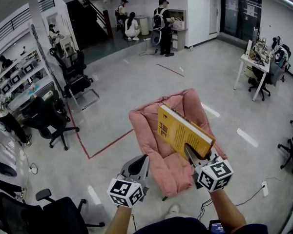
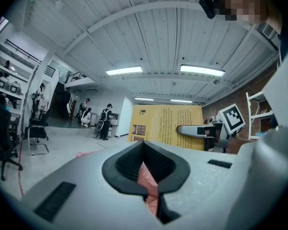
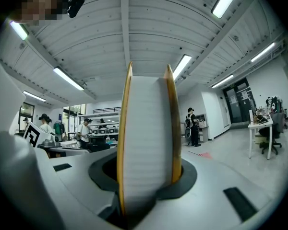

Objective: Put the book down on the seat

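Observation:
A pink padded seat (image 1: 158, 130) stands on the grey floor right in front of me. Above its right side hangs a thick yellow book (image 1: 181, 130), tilted, with my right gripper (image 1: 191, 155) shut on its lower edge. In the right gripper view the book (image 3: 146, 143) stands edge-on between the jaws of the right gripper (image 3: 145, 178), white pages towards the camera. My left gripper (image 1: 138, 165) is shut and holds nothing, near the seat's front left. The left gripper view looks past the left gripper (image 2: 146, 169) at the book (image 2: 158, 123), the right gripper (image 2: 194, 130) and a strip of the seat (image 2: 148, 180).
Black office chairs (image 1: 51, 118) stand at the left and one at the bottom left (image 1: 58, 213). A red tape line (image 1: 107, 143) crosses the floor beside the seat. A white desk (image 1: 256, 65) stands at the right, a power strip (image 1: 264, 188) with a cable lies lower right, people (image 1: 161, 26) stand far back.

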